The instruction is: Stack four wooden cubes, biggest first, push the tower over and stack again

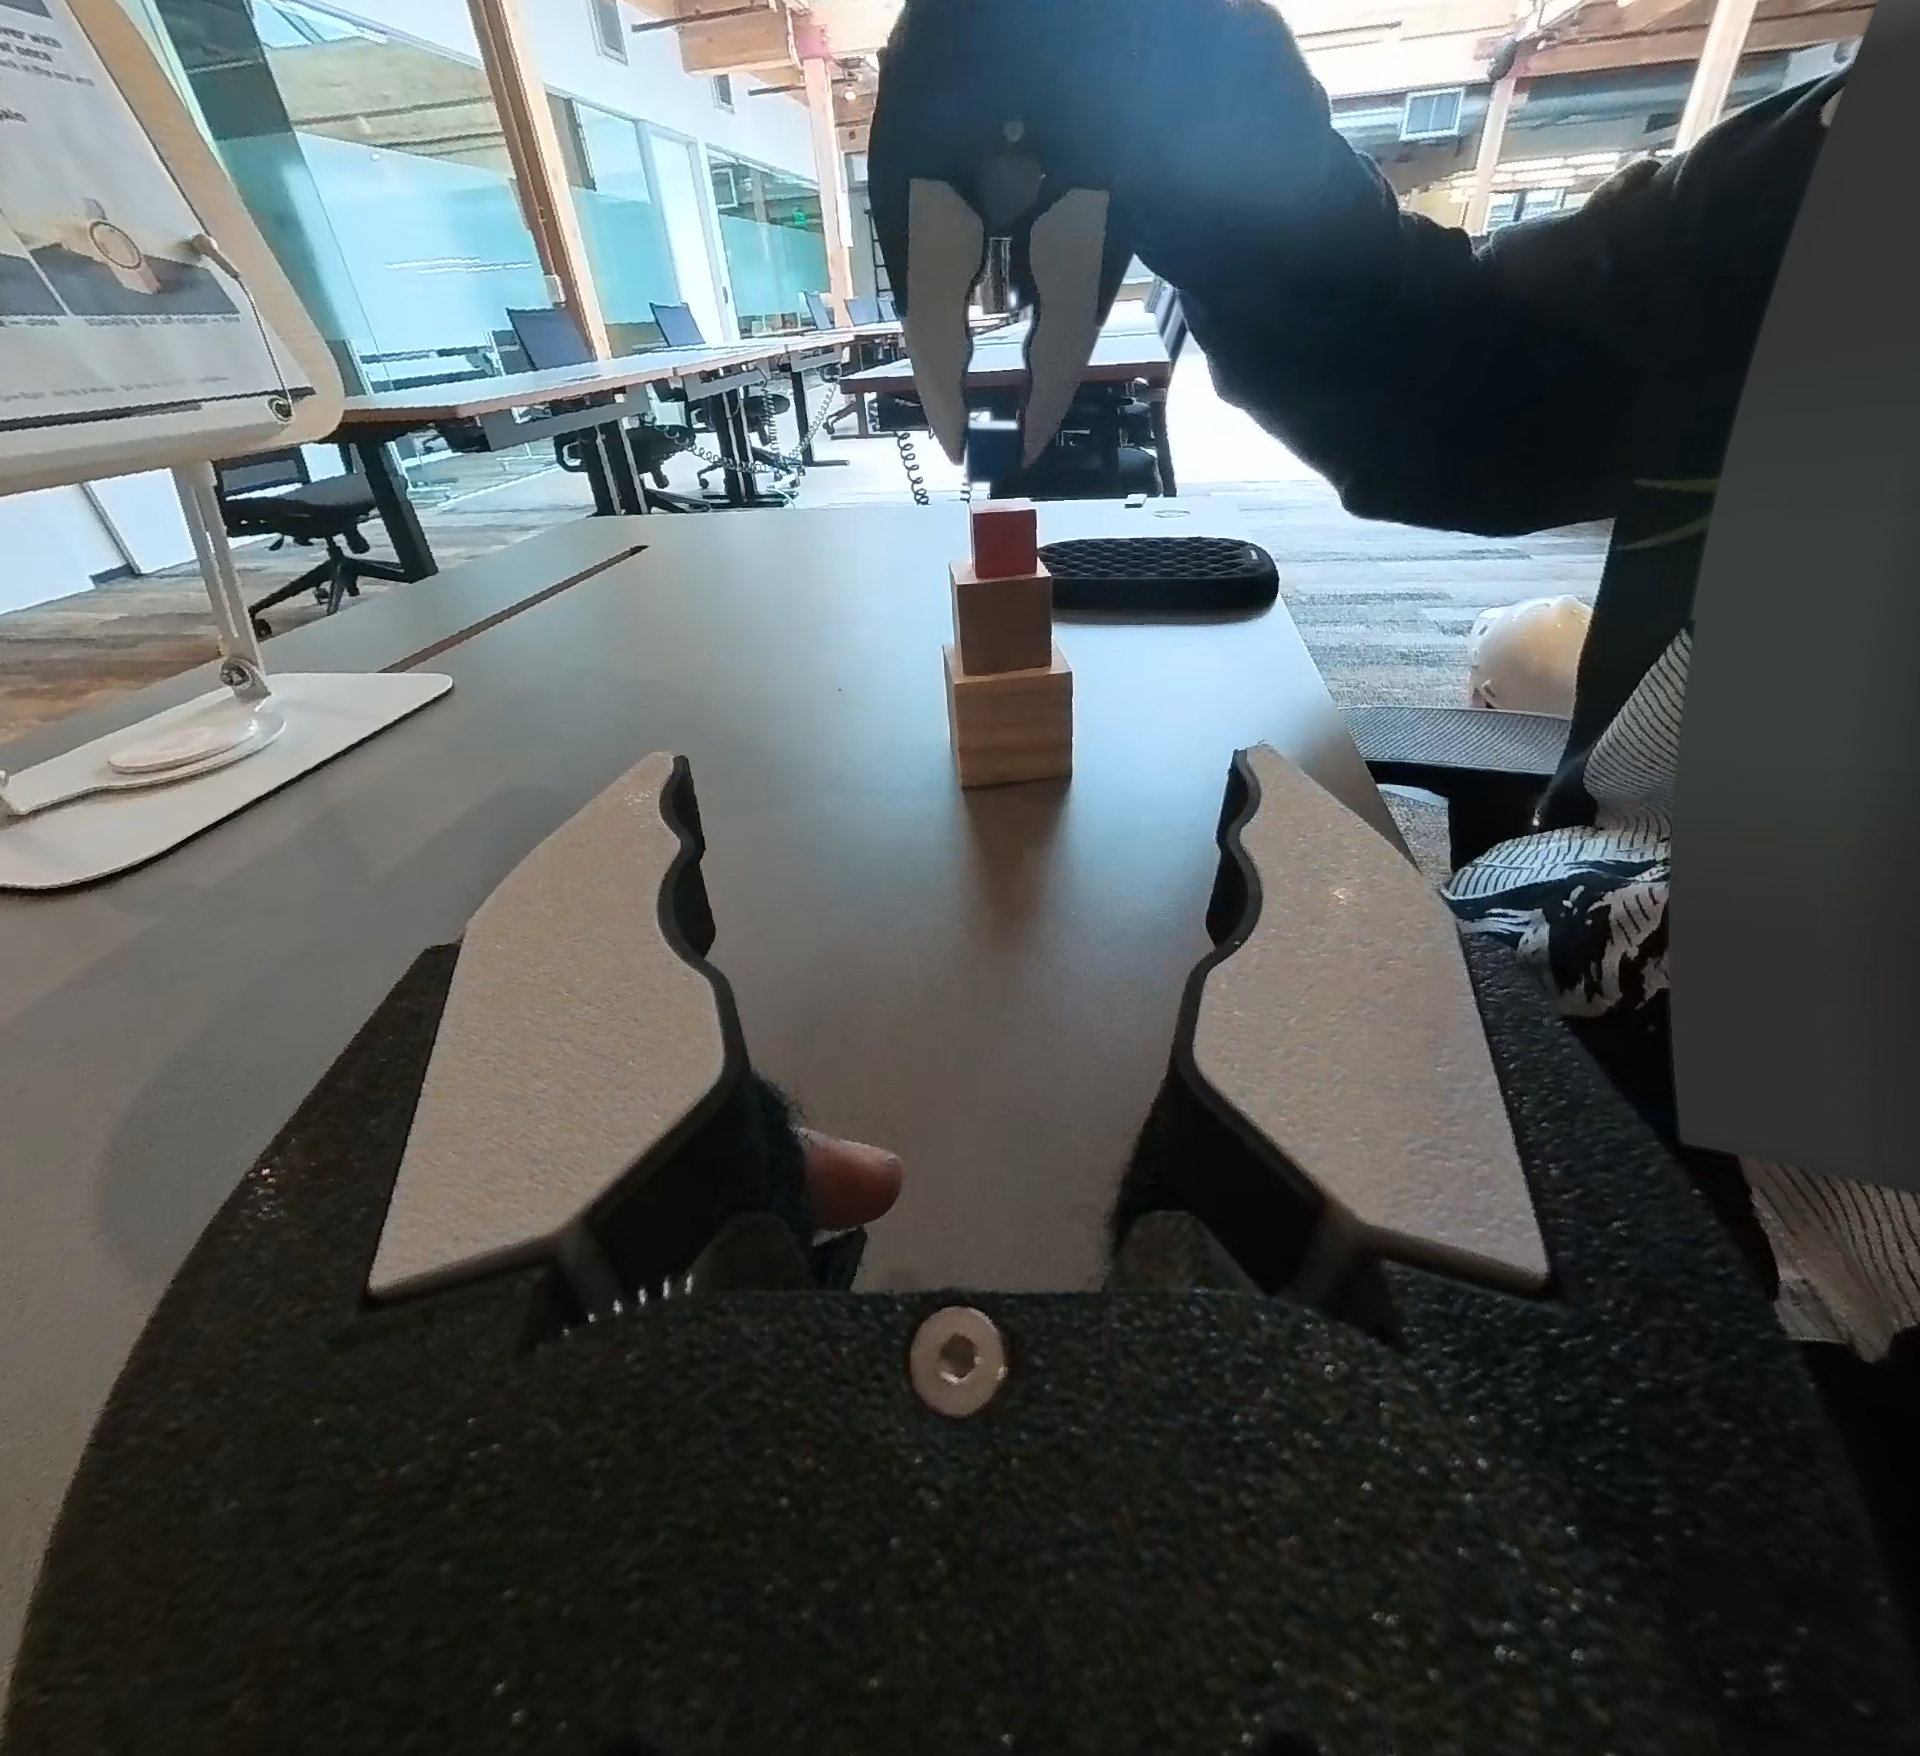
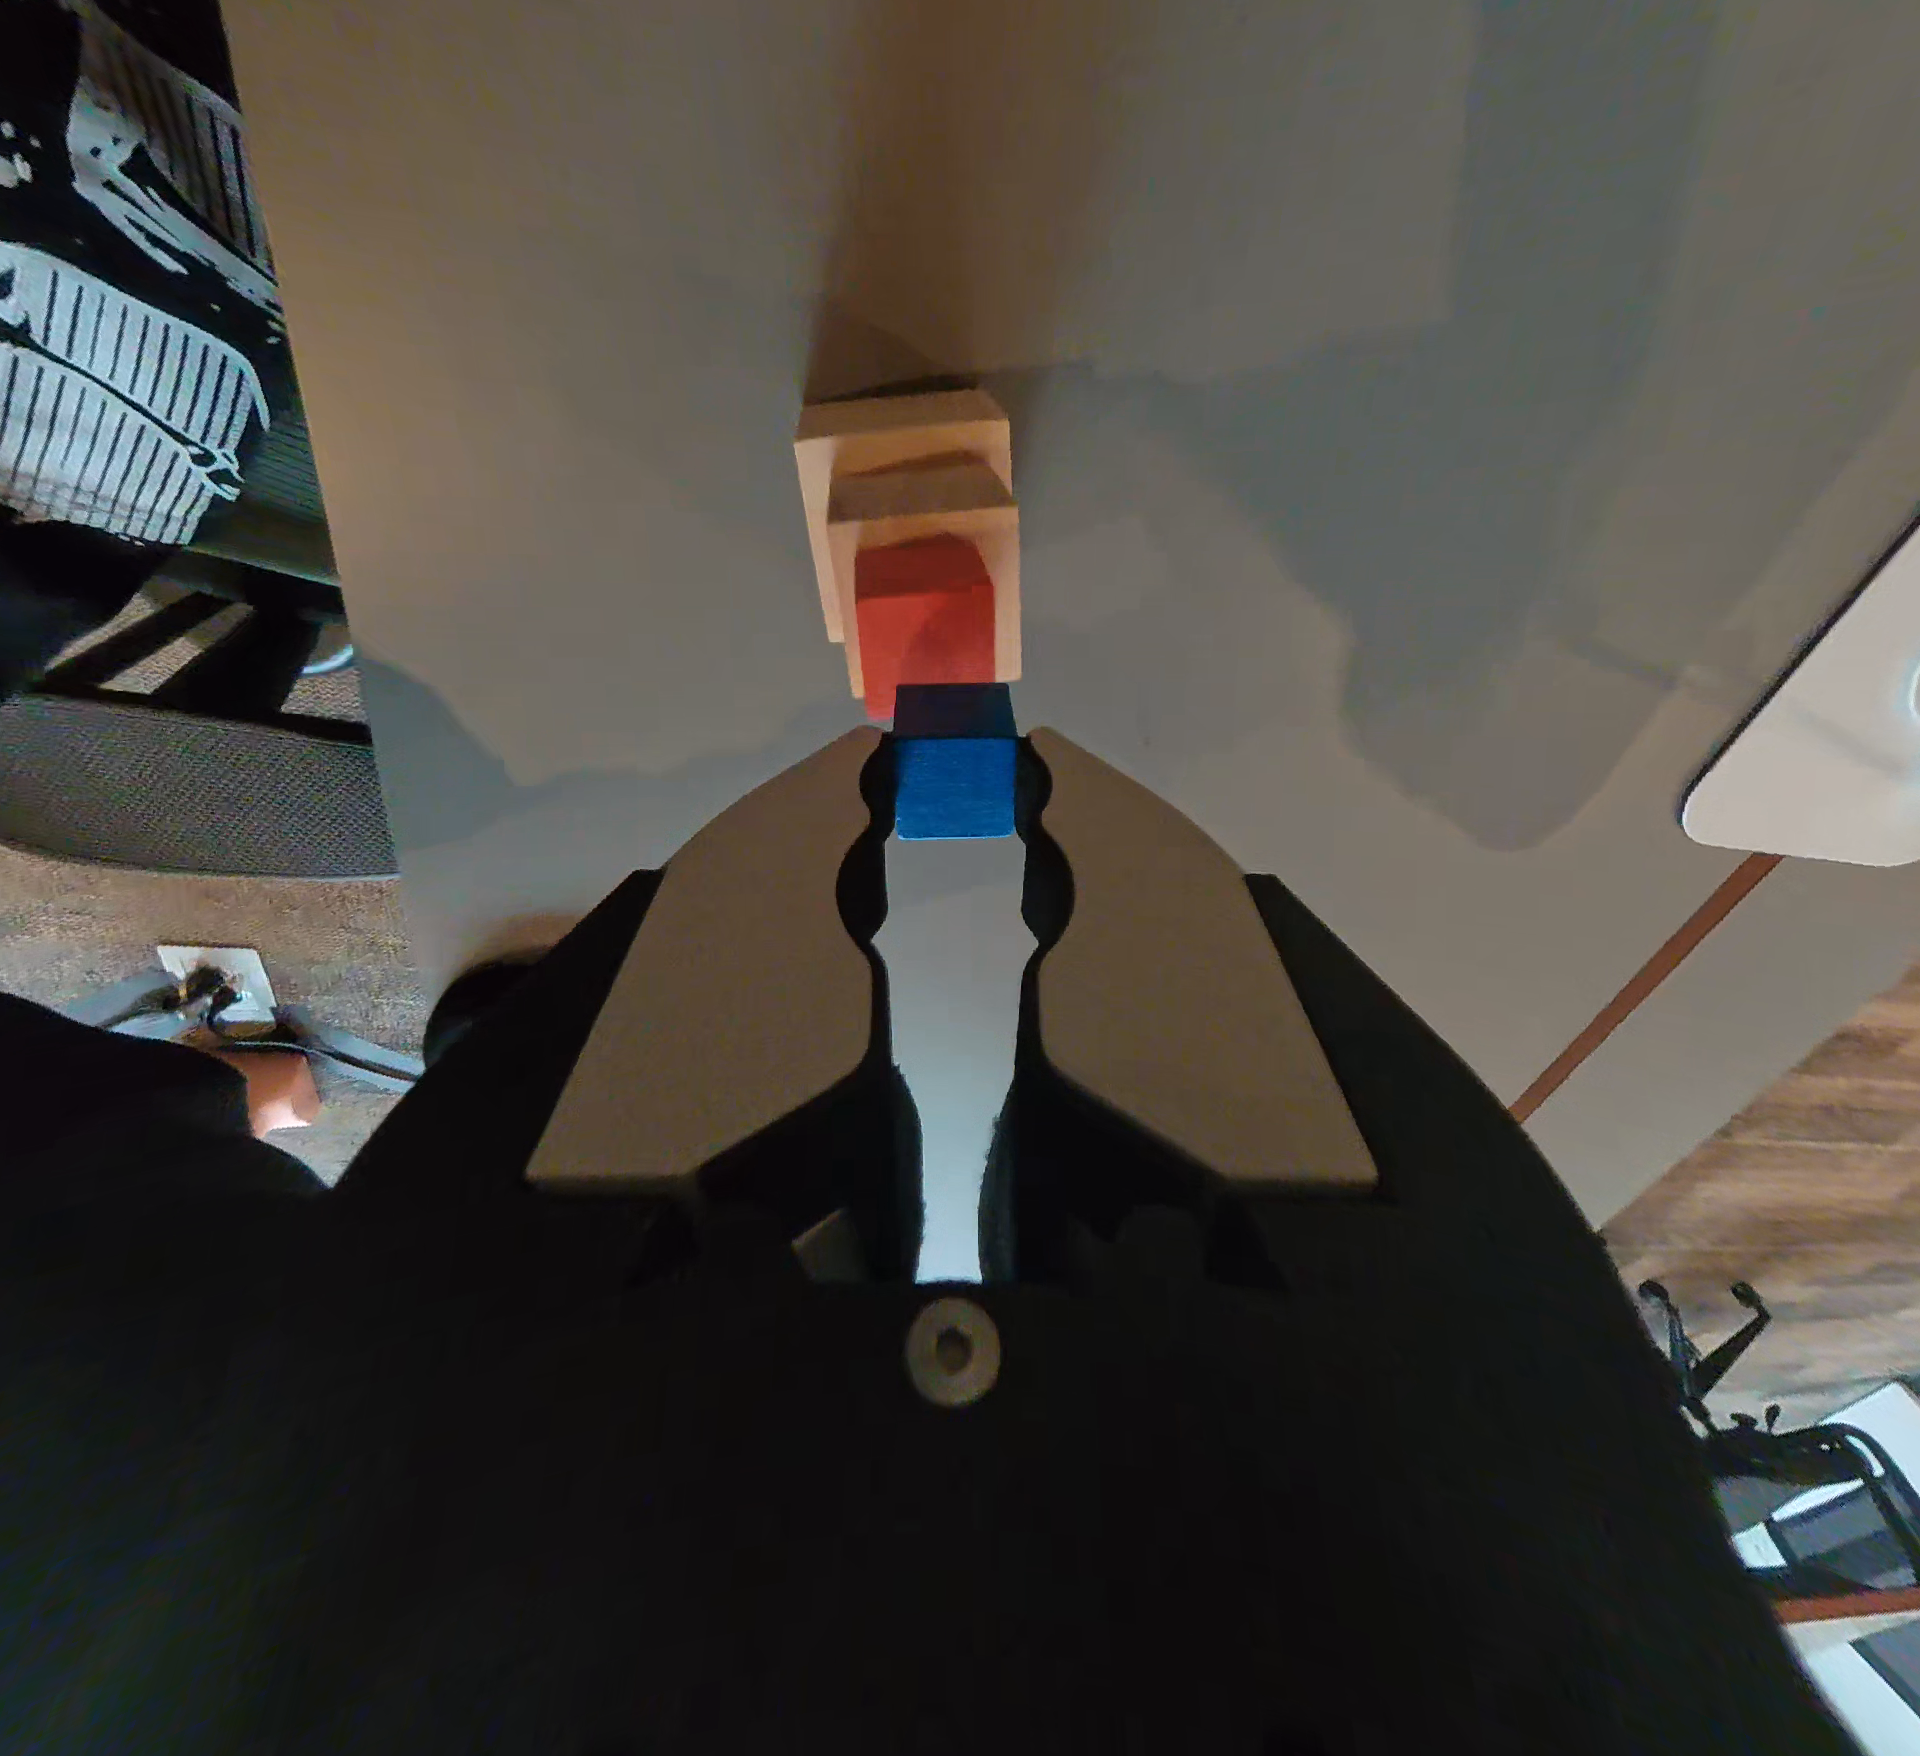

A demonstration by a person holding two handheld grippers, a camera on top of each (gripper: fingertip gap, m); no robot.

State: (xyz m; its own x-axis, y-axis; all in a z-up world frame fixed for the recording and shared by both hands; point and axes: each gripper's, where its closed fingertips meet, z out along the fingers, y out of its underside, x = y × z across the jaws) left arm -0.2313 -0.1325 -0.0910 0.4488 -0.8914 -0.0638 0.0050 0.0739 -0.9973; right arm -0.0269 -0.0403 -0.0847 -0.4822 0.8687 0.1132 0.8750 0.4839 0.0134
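Note:
A tower of three cubes stands on the grey table (image 1: 727,688): a large pale wooden cube (image 1: 1010,717) at the bottom, a smaller brown wooden cube (image 1: 1004,617) on it, and a red cube (image 1: 1004,540) on top. My right gripper (image 1: 990,457) points down just above the tower and is shut on a small blue cube (image 2: 954,784), also dimly seen in the left wrist view (image 1: 992,451). From the right wrist view the red cube (image 2: 920,620) lies just beyond the blue one. My left gripper (image 1: 956,781) is open and empty, low over the table in front of the tower.
A white stand (image 1: 156,740) holding a display panel (image 1: 114,179) stands at the left of the table. A black perforated pad (image 1: 1158,568) lies behind the tower. The table's right edge is near the tower, with a chair and patterned cloth (image 1: 1558,885) beyond it.

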